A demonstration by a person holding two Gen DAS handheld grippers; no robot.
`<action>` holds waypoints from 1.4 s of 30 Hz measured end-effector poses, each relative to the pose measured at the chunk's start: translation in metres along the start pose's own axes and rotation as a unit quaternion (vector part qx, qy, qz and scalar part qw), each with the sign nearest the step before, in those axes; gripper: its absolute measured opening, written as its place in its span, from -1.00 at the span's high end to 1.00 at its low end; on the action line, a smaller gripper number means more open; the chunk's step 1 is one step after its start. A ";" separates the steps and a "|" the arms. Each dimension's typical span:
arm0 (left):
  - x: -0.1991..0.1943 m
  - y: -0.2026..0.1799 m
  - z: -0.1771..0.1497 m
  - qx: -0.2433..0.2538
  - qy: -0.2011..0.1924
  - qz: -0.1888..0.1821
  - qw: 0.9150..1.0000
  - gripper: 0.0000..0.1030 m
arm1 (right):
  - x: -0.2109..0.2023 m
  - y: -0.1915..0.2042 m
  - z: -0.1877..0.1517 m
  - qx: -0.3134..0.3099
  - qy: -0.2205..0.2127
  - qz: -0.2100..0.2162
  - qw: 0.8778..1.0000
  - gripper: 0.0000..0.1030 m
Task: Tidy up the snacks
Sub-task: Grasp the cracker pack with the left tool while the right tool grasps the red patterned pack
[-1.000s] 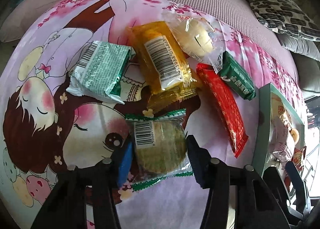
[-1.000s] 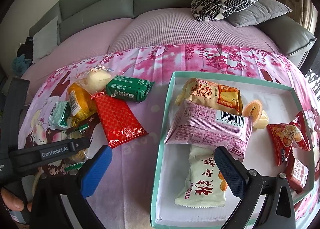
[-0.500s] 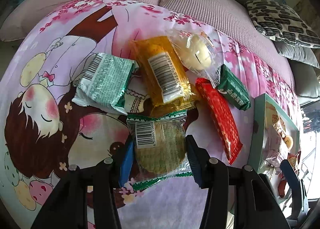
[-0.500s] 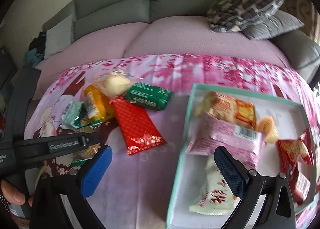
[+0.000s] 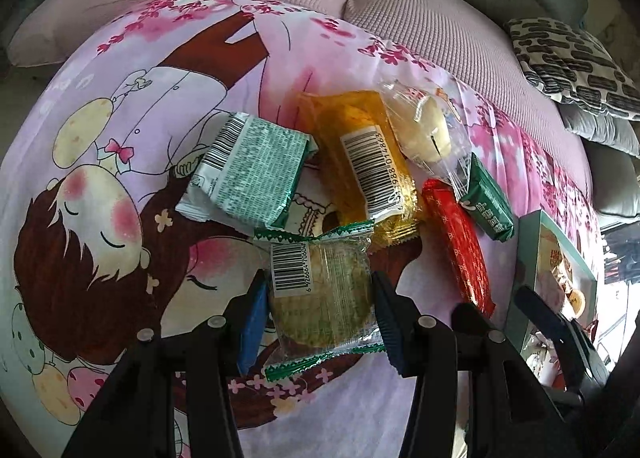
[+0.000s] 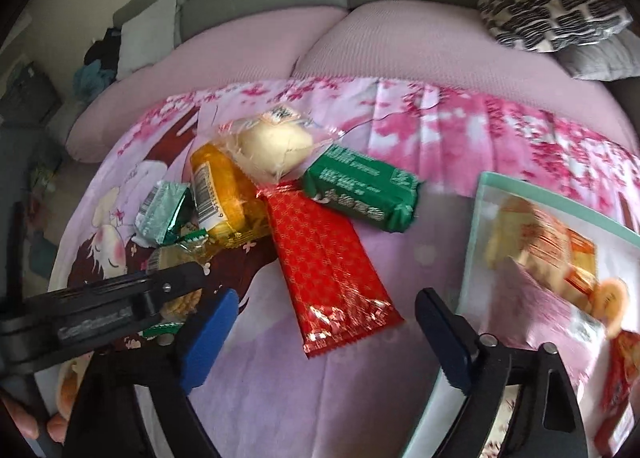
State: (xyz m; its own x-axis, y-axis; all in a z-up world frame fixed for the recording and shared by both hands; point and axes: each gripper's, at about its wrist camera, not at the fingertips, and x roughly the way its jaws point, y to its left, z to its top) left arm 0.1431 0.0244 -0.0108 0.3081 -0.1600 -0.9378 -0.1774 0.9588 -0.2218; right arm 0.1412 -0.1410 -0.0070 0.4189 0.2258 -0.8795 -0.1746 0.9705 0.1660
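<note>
- Left wrist view: left gripper (image 5: 318, 308) has its two pads on either side of the round pastry packet (image 5: 320, 298), a clear wrapper with green serrated ends. Pads look to touch the wrapper edges; a firm clamp is likely but I cannot confirm it.
- Packet lies on the cartoon-print cloth (image 5: 100, 217), at the near edge of the snack pile, just below the pale green packet (image 5: 250, 173) and the yellow packet (image 5: 360, 165).
- To do this well, I judge: squeeze on the pastry itself, not only the loose film, lift straight up so the top seal slides clear of the yellow packet, then carry to the box (image 5: 524, 258) at right.
- Readable: barcode digits on the pastry label, roughly "6 926664 70604"; the yellow packet's barcode digits are only partly legible. Green bar (image 5: 486, 203) carries Chinese characters, too small to read.
- Right wrist view: right gripper (image 6: 320, 342) is spread wide, holding nothing, hovering over the near end of the red packet (image 6: 328, 266).
- Box rim (image 6: 472, 242) sits to the right, snacks inside blurred.
- "GenRobot" is faintly legible on the left gripper body; green bar text unreadable.
</note>
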 end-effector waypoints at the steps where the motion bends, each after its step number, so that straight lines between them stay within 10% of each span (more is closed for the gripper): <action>1: -0.001 0.002 -0.001 -0.002 0.000 -0.001 1.000 -0.01 | 0.003 0.000 0.001 -0.002 0.005 0.002 1.000 -0.74; 18: 0.001 0.010 0.000 -0.023 0.005 -0.005 1.000 -0.01 | 0.037 0.005 0.026 -0.042 0.050 -0.021 0.998 -0.39; 42: 0.009 0.003 -0.009 -0.012 0.018 0.001 1.000 -0.01 | 0.013 0.017 -0.028 -0.002 0.006 -0.068 0.998 0.01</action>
State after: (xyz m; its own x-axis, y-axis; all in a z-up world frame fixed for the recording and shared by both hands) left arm 0.1372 0.0240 -0.0223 0.2741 -0.1674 -0.9470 -0.2006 0.9531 -0.2265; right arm 0.1183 -0.1238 -0.0279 0.4274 0.0900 -0.8996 -0.1193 0.9919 0.0426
